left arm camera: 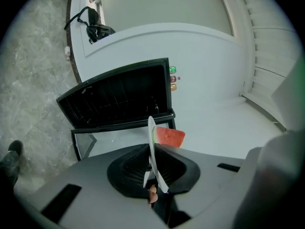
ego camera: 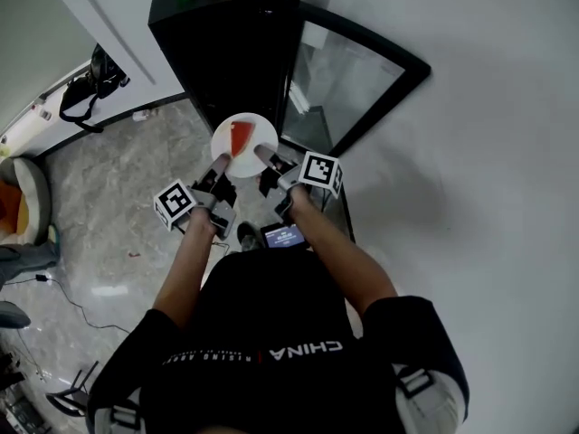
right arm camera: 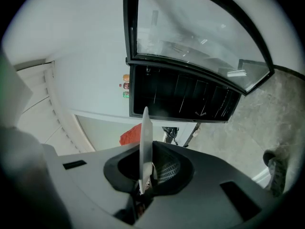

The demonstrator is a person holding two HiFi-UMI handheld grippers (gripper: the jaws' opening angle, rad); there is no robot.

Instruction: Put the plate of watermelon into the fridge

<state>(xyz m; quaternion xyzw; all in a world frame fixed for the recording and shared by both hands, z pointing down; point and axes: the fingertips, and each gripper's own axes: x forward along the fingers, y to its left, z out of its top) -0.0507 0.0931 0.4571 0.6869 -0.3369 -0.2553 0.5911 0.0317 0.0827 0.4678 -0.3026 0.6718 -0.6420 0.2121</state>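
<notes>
Gripping the white plate [ego camera: 263, 136] from opposite sides, both claws are clamped on its rim. The left gripper [ego camera: 220, 166] pinches the edge on its own side and the right gripper [ego camera: 270, 159] the other, so the plate hangs level between their tips and just ahead of them. In each gripper view the plate runs edge-on as a thin white blade straight through the closed jaws, held firm in the dark padded throat. A red watermelon slice [ego camera: 241, 138] with a green rind lies on the plate, beyond the jaws. It shows to the right of the rim in the left gripper view and to the left of it in the right gripper view. Straight ahead of both claws stands the black fridge [ego camera: 226, 48], its dark interior open, with wire shelves showing in the left gripper view. The plate is outside it, in the air before the opening. The glass door [ego camera: 348, 80] is swung wide to the right of the right claw. Behind each claw sits its marker cube — the left one [ego camera: 175, 203] and the right one [ego camera: 319, 172] — over the person's hands, and grey marbled floor [ego camera: 136, 170] lies below.
</notes>
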